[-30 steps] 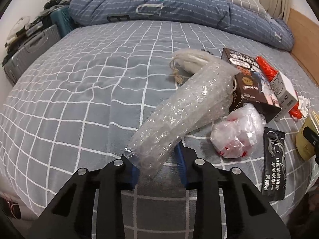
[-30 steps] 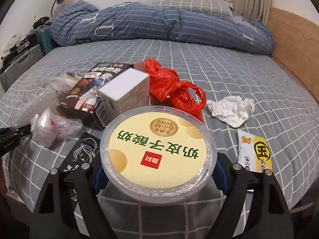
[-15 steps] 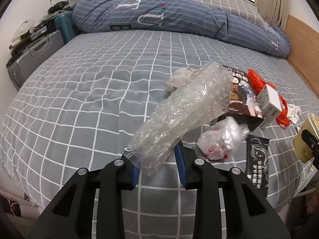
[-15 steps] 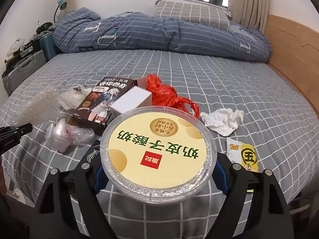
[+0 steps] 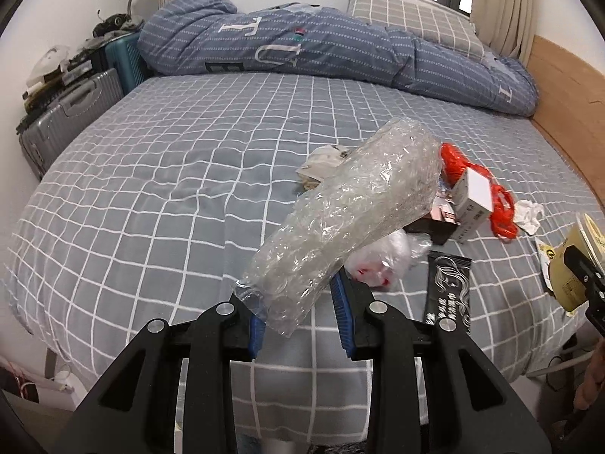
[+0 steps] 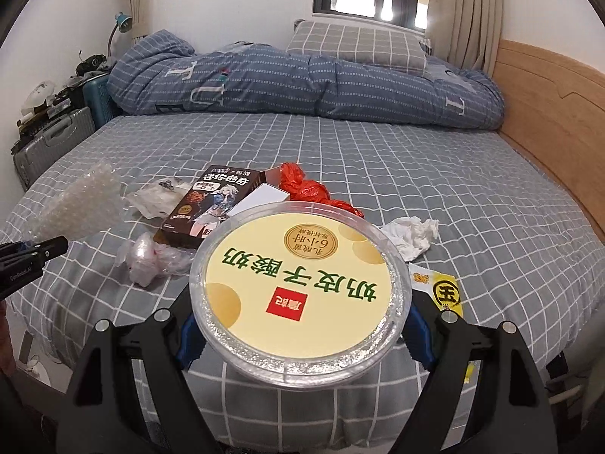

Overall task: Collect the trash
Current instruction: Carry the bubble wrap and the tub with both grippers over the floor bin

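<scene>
Both views now take in more of the bed (image 6: 416,174) than a second ago: window and wall show at the top, and the trash pile sits smaller and farther down the frame. Grips unchanged.

Left gripper (image 5: 300,317), lower centre of the left view: jaws narrow, pinched on the lower end of a bubble wrap roll (image 5: 351,212) that slants up to the right, clear of the bed. Right gripper (image 6: 298,325), lower centre of the right view: jaws wide, clamped on the sides of a round tub (image 6: 300,287), lid facing the camera. The lid is yellow with green Chinese characters, a red square logo and a gold round seal; contents hidden by the lid.

Still lying on the bed, mid-frame in the right view:
- dark snack box (image 6: 210,204) with a cartoon figure and white Chinese text
- white carton (image 6: 261,198) just beside it
- red plastic bag (image 6: 306,189) behind the tub
- crumpled tissue (image 6: 412,232) at right
- yellow packet (image 6: 444,291) with a black circled character, right of the tub
- clear bag with red print (image 6: 151,261) at left
- whitish wrapper (image 6: 159,196), possibly a pouch, too blurred to tell

Black sachet (image 5: 450,287) with white line art and small unreadable text, lower right of the left view.
</scene>
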Demonstrator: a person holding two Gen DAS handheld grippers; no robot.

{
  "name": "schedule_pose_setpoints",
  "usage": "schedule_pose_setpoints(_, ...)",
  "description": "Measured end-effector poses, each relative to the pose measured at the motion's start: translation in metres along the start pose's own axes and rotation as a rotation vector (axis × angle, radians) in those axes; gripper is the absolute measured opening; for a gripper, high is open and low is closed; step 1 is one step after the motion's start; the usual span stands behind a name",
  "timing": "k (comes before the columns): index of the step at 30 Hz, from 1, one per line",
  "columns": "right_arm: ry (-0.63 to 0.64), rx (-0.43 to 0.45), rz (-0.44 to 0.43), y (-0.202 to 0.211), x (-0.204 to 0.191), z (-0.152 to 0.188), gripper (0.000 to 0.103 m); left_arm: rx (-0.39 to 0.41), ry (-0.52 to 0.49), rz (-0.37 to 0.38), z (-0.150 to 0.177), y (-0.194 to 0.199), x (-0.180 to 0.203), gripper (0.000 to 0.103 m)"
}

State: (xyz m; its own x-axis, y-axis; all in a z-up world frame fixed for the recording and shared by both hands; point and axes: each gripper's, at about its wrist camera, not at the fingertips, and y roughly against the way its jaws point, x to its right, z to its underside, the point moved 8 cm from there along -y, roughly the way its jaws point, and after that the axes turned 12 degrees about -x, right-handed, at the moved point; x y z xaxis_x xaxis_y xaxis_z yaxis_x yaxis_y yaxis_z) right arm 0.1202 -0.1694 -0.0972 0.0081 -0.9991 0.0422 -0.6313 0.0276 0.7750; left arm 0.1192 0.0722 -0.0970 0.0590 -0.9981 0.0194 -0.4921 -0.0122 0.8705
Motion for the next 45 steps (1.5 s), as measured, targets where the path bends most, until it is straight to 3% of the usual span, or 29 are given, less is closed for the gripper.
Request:
schedule_pose_setpoints(26, 0.011, -0.024, -0.036, 0.049, -0.02, 0.074, 0.079, 0.001, -0.033, 0.052, 0.087, 0.045, 0.029, 0.03)
schedule_pose_setpoints(45, 0.006, -0.104, -0.068, 0.064, -0.04, 0.139, 0.079, -0.1, -0.001, 0.053, 0.169, 0.042, 0.026, 0.03)
